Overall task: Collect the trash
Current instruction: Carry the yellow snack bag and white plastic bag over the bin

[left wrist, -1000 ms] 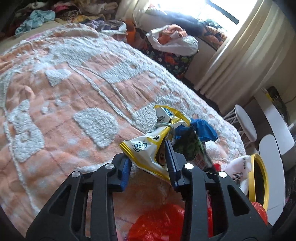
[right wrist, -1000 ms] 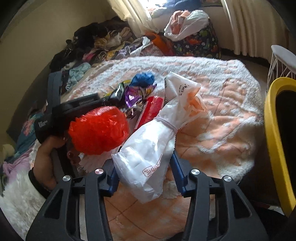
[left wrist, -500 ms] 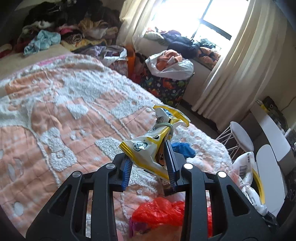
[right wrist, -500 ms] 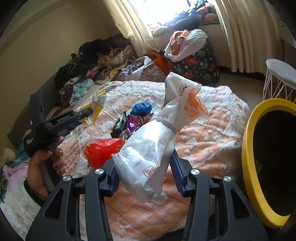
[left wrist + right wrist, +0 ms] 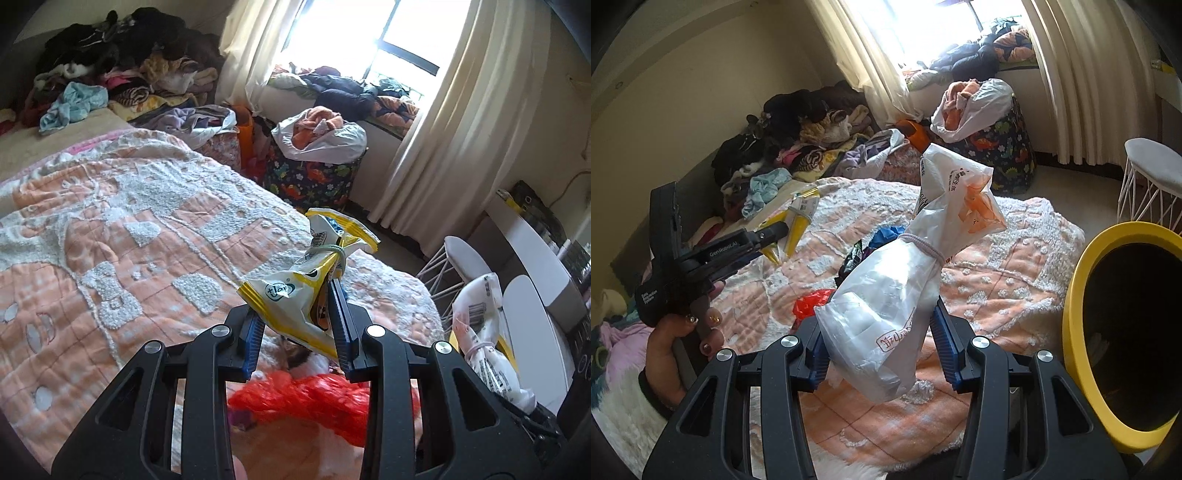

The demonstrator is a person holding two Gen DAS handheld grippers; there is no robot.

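Mid carry rn, I think. My left gripper (image 5: 297,332) is clamped on the yellow snack bag (image 5: 306,295), right gripper (image 5: 879,347) on the white plastic bag (image 5: 897,291), both up over the bed (image 5: 997,280). Next imo: swing right to the yellow bin (image 5: 1075,302) & let go inside the rim.

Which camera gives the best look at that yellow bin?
The right wrist view: the yellow bin shows most of its rim and its dark inside, to the right of the white bag. In the left wrist view only a yellow sliver shows behind that bag, at the right edge.
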